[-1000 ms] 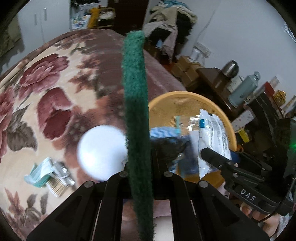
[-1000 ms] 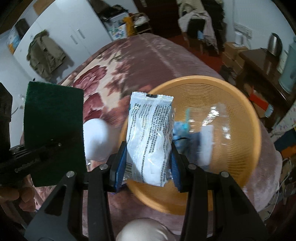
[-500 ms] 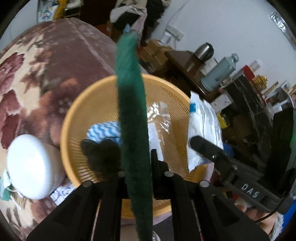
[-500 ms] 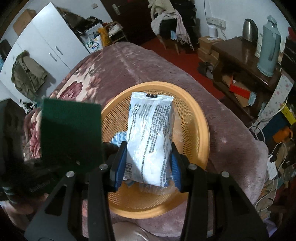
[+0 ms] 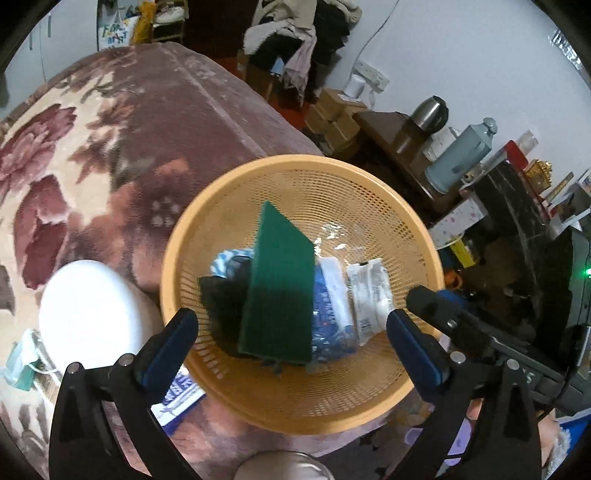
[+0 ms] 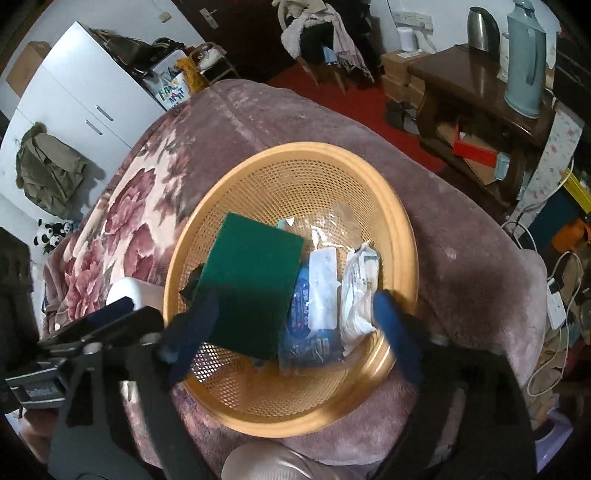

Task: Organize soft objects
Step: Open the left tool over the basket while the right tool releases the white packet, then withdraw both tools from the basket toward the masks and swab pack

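Observation:
A green scouring pad (image 5: 280,288) lies tilted in the orange mesh basket (image 5: 173,266), loose on top of a black cloth and a blue packet (image 5: 328,317). Beside them rests a white printed packet (image 5: 369,291). My left gripper (image 5: 291,332) hangs over the basket with its jaws opening wide, and the pads touch nothing. My right gripper (image 6: 293,310) is above the same basket (image 6: 402,240), its jaws also opening. The white packet (image 6: 358,291) and the green pad (image 6: 251,291) lie free below it. One right fingertip (image 5: 424,299) shows in the left wrist view.
The basket sits on a floral blanket (image 5: 74,147). A white round object (image 5: 88,317), a face mask (image 5: 22,365) and a blue-and-white packet (image 5: 181,391) lie to the basket's left. A wooden table with a kettle (image 6: 480,26) and a thermos (image 6: 524,62) stands to the right.
Both grippers moved over the basket and opened. The green pad left the left jaws and the white packet left the right jaws, and both now lie in the basket.

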The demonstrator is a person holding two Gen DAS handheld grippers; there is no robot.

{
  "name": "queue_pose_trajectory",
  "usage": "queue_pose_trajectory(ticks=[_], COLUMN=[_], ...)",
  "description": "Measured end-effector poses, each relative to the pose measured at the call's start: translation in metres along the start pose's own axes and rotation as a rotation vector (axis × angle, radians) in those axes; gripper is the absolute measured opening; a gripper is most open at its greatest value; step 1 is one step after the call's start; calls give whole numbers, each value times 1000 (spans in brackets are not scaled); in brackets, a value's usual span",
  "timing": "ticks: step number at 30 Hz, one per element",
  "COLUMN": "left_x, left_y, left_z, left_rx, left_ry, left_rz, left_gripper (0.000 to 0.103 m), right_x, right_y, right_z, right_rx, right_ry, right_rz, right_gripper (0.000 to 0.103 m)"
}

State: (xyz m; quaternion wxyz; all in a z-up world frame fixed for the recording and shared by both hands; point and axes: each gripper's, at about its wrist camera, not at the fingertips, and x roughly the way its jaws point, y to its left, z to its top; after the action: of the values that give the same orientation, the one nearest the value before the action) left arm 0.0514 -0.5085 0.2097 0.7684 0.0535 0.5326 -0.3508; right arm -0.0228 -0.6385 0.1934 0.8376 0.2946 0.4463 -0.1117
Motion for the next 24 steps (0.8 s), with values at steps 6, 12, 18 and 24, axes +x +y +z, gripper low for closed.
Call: queue_pose_trajectory(ticks=[6,12,18,24], left_x=[-8,-15,-27,-41], left_y=[5,15,29,51], left_z=[-4,-10,-16,-20], left_rx=[20,7,-9,-39], left_ry=[-20,-28,-39,-56], left_rz=[87,97,94,94], left_gripper=[102,102,102,102], right_x=[-3,-7,-10,-8], right_y=[0,2,21,49], right_z=[-4,-7,-10,-13], right_rx=[-16,-17,-42,-86], right_ry=[4,4,-2,4], right_rz=[-61,-64,-61,-54], right_gripper=[103,103,103,103])
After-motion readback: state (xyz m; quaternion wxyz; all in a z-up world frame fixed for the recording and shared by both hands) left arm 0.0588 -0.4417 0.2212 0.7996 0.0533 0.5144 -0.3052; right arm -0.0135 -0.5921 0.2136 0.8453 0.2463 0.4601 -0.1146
